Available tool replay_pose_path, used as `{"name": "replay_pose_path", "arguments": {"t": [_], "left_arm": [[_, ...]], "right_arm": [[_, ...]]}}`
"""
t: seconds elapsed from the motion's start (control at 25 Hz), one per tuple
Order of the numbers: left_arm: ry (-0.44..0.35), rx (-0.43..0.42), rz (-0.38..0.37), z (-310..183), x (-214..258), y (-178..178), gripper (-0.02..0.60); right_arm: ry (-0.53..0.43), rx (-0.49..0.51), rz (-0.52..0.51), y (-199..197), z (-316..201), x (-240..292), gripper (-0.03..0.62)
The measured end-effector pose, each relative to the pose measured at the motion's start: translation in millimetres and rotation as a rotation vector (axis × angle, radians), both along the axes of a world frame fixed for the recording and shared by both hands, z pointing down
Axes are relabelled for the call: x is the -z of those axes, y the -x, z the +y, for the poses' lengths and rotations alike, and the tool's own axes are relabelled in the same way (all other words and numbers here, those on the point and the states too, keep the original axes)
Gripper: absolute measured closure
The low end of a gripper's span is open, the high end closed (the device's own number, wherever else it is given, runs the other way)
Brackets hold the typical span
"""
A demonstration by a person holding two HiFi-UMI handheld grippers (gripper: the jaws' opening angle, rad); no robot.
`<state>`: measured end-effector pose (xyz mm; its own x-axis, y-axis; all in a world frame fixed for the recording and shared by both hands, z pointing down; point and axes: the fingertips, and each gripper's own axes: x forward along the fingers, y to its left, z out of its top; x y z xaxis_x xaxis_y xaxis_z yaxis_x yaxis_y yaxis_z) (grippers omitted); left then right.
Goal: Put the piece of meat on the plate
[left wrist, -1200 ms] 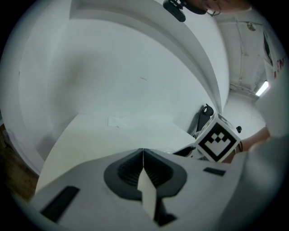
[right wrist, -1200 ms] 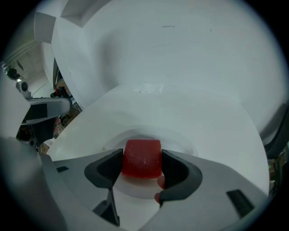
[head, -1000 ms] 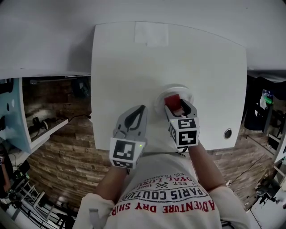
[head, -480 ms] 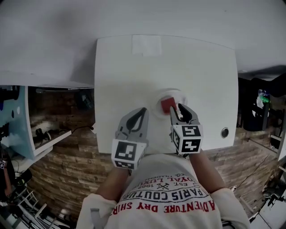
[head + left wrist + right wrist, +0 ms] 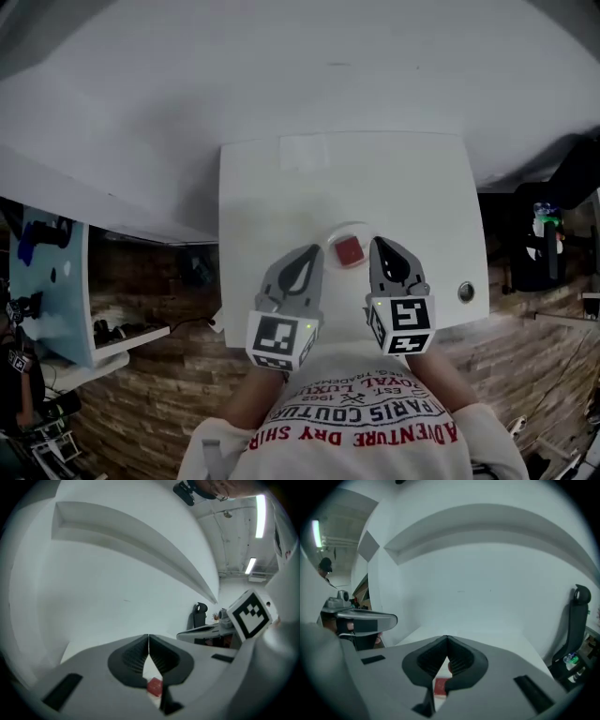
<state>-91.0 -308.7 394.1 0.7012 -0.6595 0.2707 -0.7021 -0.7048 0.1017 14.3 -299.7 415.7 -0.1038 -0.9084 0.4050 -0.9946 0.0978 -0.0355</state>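
The piece of meat (image 5: 349, 251), a small red block, lies on a little white plate (image 5: 330, 234) near the table's front edge. My left gripper (image 5: 309, 251) hangs above the table just left of the plate, shut and empty. My right gripper (image 5: 380, 244) hangs just right of the plate; its jaws are closing and meet at the tips with nothing between them. In the left gripper view the meat (image 5: 154, 686) shows below the shut left gripper (image 5: 148, 638). In the right gripper view the meat (image 5: 440, 686) shows below the shut right gripper (image 5: 446, 639).
The white table (image 5: 281, 187) carries a pale rectangular patch (image 5: 305, 152) at its far edge and a round hole (image 5: 466, 292) at the front right. A brick-patterned floor lies below. A black chair (image 5: 577, 616) stands to the right, shelves to the left.
Both grippers have risen and drawn back from the plate. The right gripper's jaws, open around the meat a second ago, have come shut and empty. The meat stays on the plate.
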Motion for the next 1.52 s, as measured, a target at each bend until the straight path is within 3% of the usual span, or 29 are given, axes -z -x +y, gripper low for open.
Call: {"name": "replay_pose_path", "arguments": {"t": [0.12,0.28,0.56,1.04,1.52], "left_arm": [[-0.087,0.008,0.023,-4.2,34.8,-1.2,0.574],[-0.184,0.019,0.046,-4.6,71.1,-2.2,0.574],[-0.282,0.035,0.04,-1.8,100.1,1.5,0.574],[-0.287,0.061,0.049,7.9,106.5,11.4,0.574],[-0.241,0.034,0.029,10.3,89.1,2.2,0.574]], "right_arm": [[-0.127,-0.026,-0.014,-5.8,4.7,43.8,0.582],[-0.222,-0.016,-0.035,-8.3,9.9,79.4,0.582],[-0.287,0.031,-0.012,-0.6,14.1,100.6,0.582],[-0.308,0.063,-0.02,12.0,24.5,102.1,0.582],[-0.284,0.052,-0.015,4.0,26.3,90.7,0.582]]}}
